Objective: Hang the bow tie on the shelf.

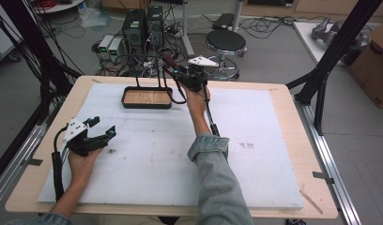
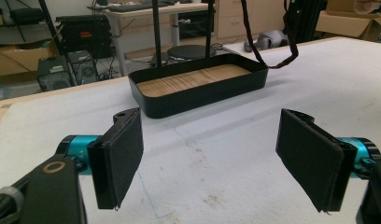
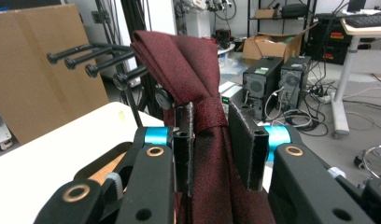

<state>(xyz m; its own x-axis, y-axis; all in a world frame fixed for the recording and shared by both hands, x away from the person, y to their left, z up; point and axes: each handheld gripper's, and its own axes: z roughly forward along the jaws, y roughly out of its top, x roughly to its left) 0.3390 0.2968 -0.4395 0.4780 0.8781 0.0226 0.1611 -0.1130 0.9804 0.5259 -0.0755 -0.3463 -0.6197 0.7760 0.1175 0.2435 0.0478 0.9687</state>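
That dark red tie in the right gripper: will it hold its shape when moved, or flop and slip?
Probably floppy: the tie is bunched where the right gripper pinches it, and in the high view a loop hangs by the tray. It looks light. The smooth weave could slide, though the padded jaws seem to grip it.

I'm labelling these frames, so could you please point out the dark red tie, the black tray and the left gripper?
dark red tie (image 3: 198, 70): right gripper view, folded part above the jaws.
black tray (image 2: 202, 95): left gripper view, near side wall.
left gripper (image 1: 101, 127): high view, between its open fingertips.
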